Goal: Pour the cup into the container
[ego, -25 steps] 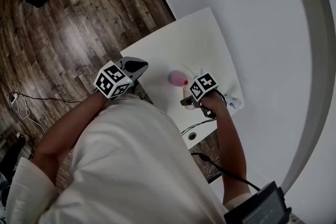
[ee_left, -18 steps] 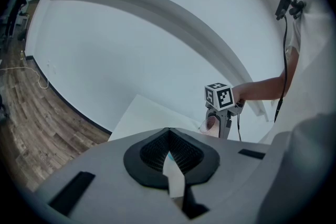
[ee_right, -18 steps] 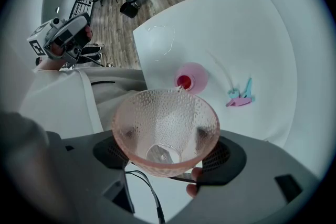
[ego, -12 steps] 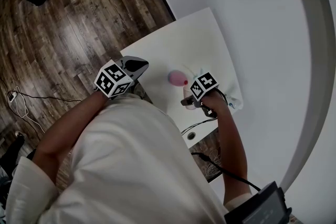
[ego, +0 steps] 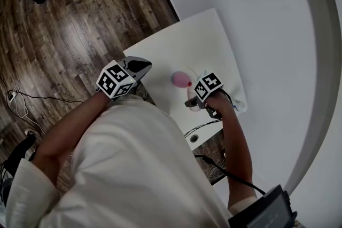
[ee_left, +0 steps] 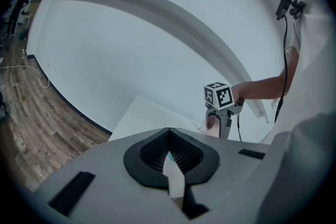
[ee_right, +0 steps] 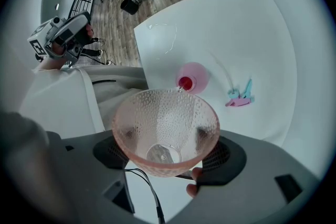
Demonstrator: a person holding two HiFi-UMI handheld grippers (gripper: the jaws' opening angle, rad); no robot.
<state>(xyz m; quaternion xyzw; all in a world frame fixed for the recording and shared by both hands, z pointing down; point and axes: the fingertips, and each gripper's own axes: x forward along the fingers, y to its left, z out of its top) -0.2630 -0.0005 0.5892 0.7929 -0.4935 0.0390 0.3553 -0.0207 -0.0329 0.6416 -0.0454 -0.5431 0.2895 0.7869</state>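
My right gripper (ee_right: 165,138) is shut on a pink dimpled glass cup (ee_right: 167,122), pads pressing its two sides. The cup is tipped forward, its lip just over the red mouth of a small pink container (ee_right: 191,78) on the white table (ee_right: 247,29). In the head view, the container (ego: 180,80) lies just left of my right gripper (ego: 191,96). My left gripper (ego: 140,67) is shut on nothing and hangs at the table's left edge, away from the cup. In the left gripper view, its jaws (ee_left: 169,153) are together, and the right gripper's cube (ee_left: 218,95) and the cup (ee_left: 211,123) show beyond.
A small blue and pink clip-like item (ee_right: 240,97) lies on the table to the right of the container. A faint clear outline (ee_right: 163,39) sits farther back. The white wall (ego: 256,18) runs along the table's far side; wood floor (ego: 64,34) lies to the left.
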